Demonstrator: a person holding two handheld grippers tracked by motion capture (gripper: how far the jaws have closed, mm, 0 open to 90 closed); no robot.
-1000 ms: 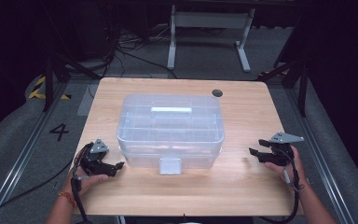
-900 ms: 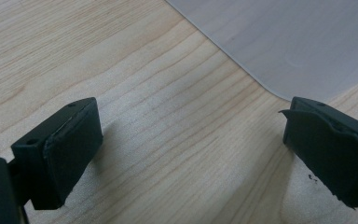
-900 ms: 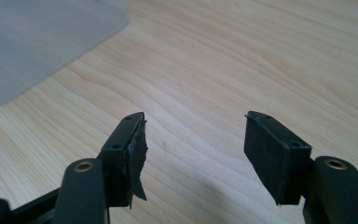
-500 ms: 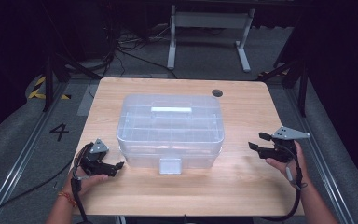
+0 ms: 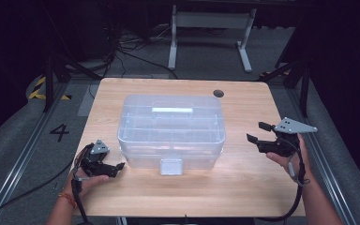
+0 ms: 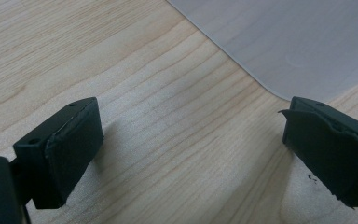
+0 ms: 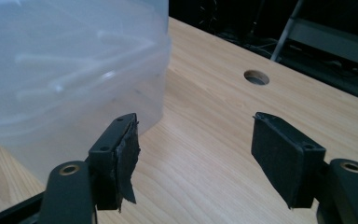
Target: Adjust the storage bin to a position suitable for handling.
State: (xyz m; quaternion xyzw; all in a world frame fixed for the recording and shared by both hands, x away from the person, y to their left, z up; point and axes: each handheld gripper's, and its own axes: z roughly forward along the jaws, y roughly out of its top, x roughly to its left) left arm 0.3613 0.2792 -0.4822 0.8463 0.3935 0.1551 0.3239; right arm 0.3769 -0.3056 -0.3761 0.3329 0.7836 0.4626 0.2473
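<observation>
Clear lidded bin [image 5: 171, 129] at mid-table [image 5: 243, 197], closed, white handle [image 5: 171, 110] on the lid and a square latch [image 5: 171, 166] on the near wall. From the high view: left gripper [image 5: 114, 167] low on the wood just beside the bin's near left corner, held in a hand [image 5: 88, 180], jaws pointing toward the bin; right gripper [image 5: 258, 132] well apart from the bin's right wall, raised above the wood, grey plate [image 5: 294, 125] on top, cable trailing back along the forearm. Round hole [image 5: 219, 93] in the tabletop beyond the bin's far right corner. From the left gripper view, what the high view cannot resolve: left gripper [image 6: 191, 154] spread wide with bare wood grain between the jaws, holding nothing, and a rounded corner of the bin [image 6: 298, 42] just ahead of the right-hand jaw, not touching it. From the right gripper view: right gripper [image 7: 193, 158] likewise wide apart and holding nothing, bin wall [image 7: 70, 79] close behind the left-hand jaw, though touching or not cannot be told there; hole [image 7: 256, 77] farther off past the gap, and a worn, peeling pad [image 7: 127, 161] on that jaw.
</observation>
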